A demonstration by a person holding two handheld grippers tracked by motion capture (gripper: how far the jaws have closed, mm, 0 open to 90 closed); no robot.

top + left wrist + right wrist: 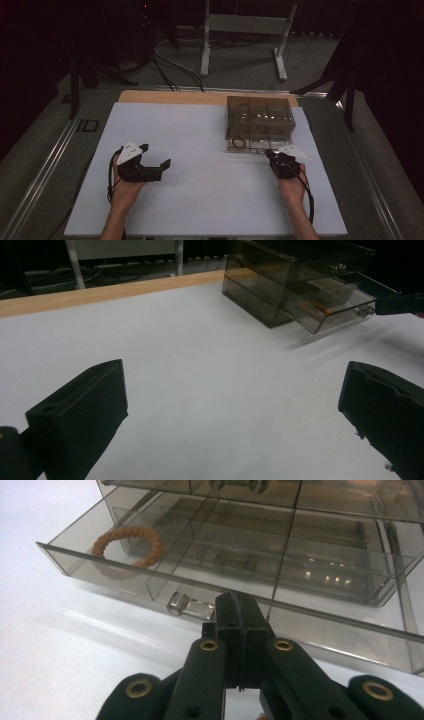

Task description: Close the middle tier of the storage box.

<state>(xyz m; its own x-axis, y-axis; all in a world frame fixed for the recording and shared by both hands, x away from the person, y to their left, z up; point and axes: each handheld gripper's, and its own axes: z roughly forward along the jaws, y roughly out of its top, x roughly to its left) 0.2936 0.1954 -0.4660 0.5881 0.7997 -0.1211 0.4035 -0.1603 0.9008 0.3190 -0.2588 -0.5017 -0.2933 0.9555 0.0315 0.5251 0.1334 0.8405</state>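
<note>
A smoky clear drawer box [259,117] stands at the back right of the white table [200,170]. Its bottom drawer [125,572] is pulled out and holds a brown beaded bracelet [127,545] in its left compartment. My right gripper [240,600] is shut, its tips against the drawer front just right of the small metal handle [187,606]; whether they pinch the handle I cannot tell. My left gripper [156,156] rests at the left of the table, lying on its side. In its own view the left gripper [235,375] is open with nothing between the jaws.
A wooden strip [200,96] runs along the table's far edge. Beyond it, on the floor, stand a metal frame's legs [205,50] and loose cables [165,67]. Dark stands [345,85] rise at both sides. Bare white table lies between my two grippers.
</note>
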